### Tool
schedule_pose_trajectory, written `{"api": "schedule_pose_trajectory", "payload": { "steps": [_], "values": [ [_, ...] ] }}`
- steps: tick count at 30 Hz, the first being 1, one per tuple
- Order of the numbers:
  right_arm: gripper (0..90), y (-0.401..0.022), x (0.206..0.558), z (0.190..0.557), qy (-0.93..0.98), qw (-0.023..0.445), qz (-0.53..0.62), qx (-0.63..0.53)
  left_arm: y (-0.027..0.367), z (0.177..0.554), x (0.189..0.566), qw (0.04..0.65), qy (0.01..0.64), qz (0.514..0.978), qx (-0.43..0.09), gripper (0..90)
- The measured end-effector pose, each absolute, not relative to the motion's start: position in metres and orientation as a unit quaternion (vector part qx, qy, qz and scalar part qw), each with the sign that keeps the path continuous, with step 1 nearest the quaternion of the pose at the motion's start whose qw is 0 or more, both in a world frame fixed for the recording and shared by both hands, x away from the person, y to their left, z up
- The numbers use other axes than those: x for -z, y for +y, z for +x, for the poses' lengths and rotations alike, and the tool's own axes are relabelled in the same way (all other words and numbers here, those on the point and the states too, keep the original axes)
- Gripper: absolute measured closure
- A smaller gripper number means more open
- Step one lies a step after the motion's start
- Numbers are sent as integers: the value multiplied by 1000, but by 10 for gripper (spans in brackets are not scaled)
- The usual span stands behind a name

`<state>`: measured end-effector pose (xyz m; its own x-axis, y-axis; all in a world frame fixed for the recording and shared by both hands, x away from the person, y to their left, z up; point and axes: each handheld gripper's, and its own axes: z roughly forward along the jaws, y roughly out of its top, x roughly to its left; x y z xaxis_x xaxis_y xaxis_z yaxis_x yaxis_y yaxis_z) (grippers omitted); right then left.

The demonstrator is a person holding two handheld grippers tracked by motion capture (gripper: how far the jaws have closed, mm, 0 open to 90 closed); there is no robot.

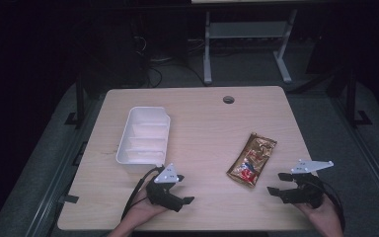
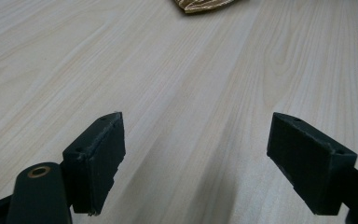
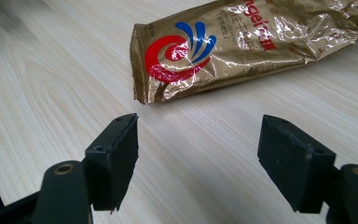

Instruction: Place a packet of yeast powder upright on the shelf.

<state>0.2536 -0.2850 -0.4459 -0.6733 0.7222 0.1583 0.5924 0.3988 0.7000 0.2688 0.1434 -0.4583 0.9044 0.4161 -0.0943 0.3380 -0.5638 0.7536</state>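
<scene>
- Pale wood-grain table [image 1: 202, 123] sits under dim light, with a dark floor and a grey metal frame [image 1: 246, 34] behind its far edge; a small round cable hole [image 1: 228, 99] marks the tabletop near that edge.
- Your left gripper [image 1: 185, 190] rests low at the near edge, left of centre, with your left hand [image 1: 143, 210] under it. Its jaws stand wide apart with nothing between them, only bare wood in the left gripper view [image 2: 196, 154].
- Your right gripper [image 1: 279, 183] sits near the table's near right corner, held by your right hand [image 1: 323, 215]. Its jaws are likewise spread and empty [image 3: 198, 158].
- A gold foil snack packet [image 1: 252, 159] with a red and blue swirl logo lies flat on the table, right of centre. It is near your right gripper, just ahead of the jaw tips and apart from them; in the right gripper view the packet [image 3: 242, 46] lies beyond the open jaws, its sealed end nearest.
- From your left gripper the packet is well apart, off to the right; its edge [image 2: 205, 4] shows at the top of the left gripper view.
- A white plastic tray [image 1: 128, 153] with inner dividers stands left of centre, just beyond your left gripper.
</scene>
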Motion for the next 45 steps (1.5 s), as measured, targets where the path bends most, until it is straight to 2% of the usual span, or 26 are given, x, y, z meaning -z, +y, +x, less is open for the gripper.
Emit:
{"api": "schedule_pose_trajectory", "payload": {
  "steps": [9,13,16,22,23,24,26,31,40,45],
  "values": [
    [270,-287,444,254,826,87,400,-388,140,268,457,418,211,883,-43,213],
    [253,-289,443,257,819,84,409,-393,134,270,453,431,217,876,-20,243],
    [216,-290,440,264,814,67,420,-396,121,272,447,424,209,881,-15,321],
    [192,-292,435,280,809,69,433,-390,104,279,442,409,204,889,-17,437],
    [192,-293,434,282,808,68,436,-391,100,281,441,408,200,890,-14,473],
    [185,-296,431,290,804,72,444,-390,96,283,440,407,195,892,-13,548],
    [183,-297,430,293,802,71,444,-392,88,286,437,402,192,895,-13,566],
    [182,-303,423,310,794,70,456,-397,67,297,433,398,180,900,-5,691],
    [176,-307,417,348,789,52,476,-386,28,320,434,389,169,905,-3,814],
    [177,-306,412,368,789,50,484,-375,8,332,434,383,163,909,-2,850]
  ]
}}
